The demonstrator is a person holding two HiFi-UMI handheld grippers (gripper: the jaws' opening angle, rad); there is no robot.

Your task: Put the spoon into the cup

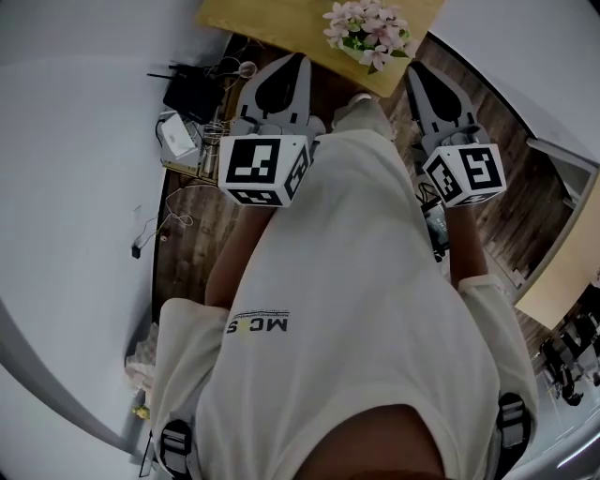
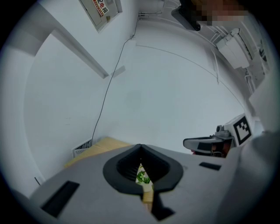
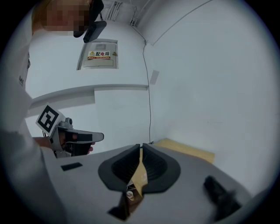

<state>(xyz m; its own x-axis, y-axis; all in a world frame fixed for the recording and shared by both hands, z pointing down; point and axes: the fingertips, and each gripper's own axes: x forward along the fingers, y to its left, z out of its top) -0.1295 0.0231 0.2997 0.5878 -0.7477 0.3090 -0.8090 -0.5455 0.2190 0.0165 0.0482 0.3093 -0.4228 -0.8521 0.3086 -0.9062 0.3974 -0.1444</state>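
Observation:
No spoon shows in any view. In the right gripper view a small pale round thing (image 3: 130, 194), possibly a cup, peeks through the slit between the jaws. My left gripper (image 1: 297, 61) and right gripper (image 1: 413, 70) are held up in front of the person's white shirt, pointing at a wooden table (image 1: 281, 23). Both are shut with nothing between the fingers. In the left gripper view the left gripper (image 2: 140, 148) has its jaws meeting at the tips, with green leaves (image 2: 142, 177) behind the slit. The right gripper (image 3: 140, 148) looks the same, over the table (image 3: 188, 151).
A pot of pink flowers (image 1: 367, 28) stands on the table's near edge. On the wood floor to the left lie a black router (image 1: 190, 91), a white box (image 1: 178, 141) and cables. White walls close in ahead and left. A wooden cabinet (image 1: 562, 272) stands right.

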